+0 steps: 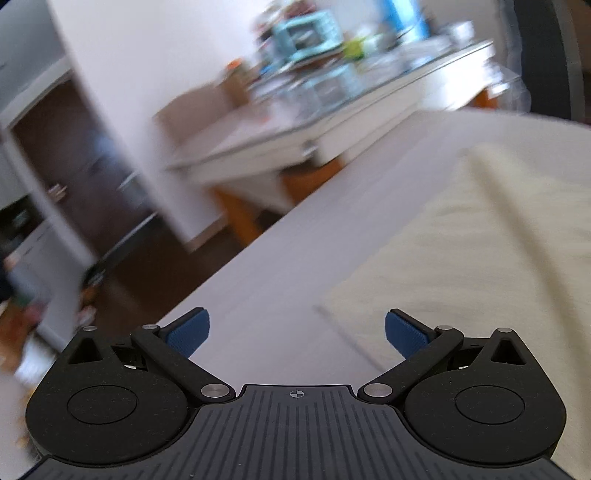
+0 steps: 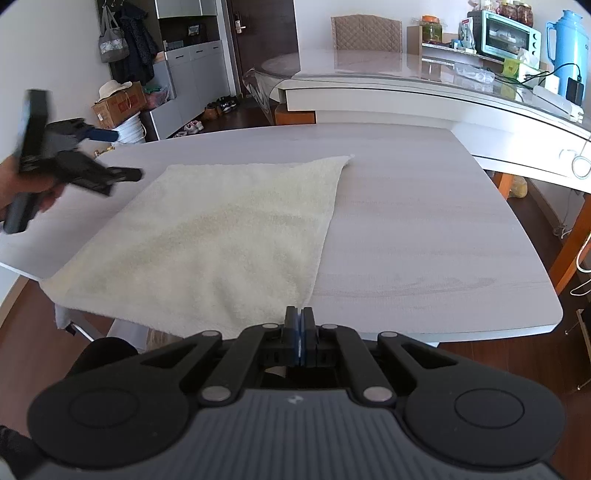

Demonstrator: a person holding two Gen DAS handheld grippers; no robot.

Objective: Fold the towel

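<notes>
The cream towel [image 2: 207, 236] lies flat across the left half of the pale table [image 2: 424, 240] in the right wrist view, folded into a broad panel, its near edge hanging slightly over the table's front rim at lower left and its far corner reaching toward the centre top. In the left wrist view the same towel [image 1: 480, 240] fills the right side of the frame, blurred, on the table [image 1: 295, 277].

Right gripper [image 2: 299, 332] sits at bottom centre, blue pads pressed tight together with nothing between them, just at the towel's near edge.

Left gripper [image 2: 122, 155], at the left edge of that view, is blurred, held in a hand [image 2: 22, 184] above the towel's left border. From its own camera the left gripper [image 1: 297, 332] has its fingers spread wide, empty, bare table between them.

Behind, a second glass-topped table [image 2: 406, 85] carries a teal toaster oven [image 2: 509, 35] and blue flask [image 2: 569, 40].
</notes>
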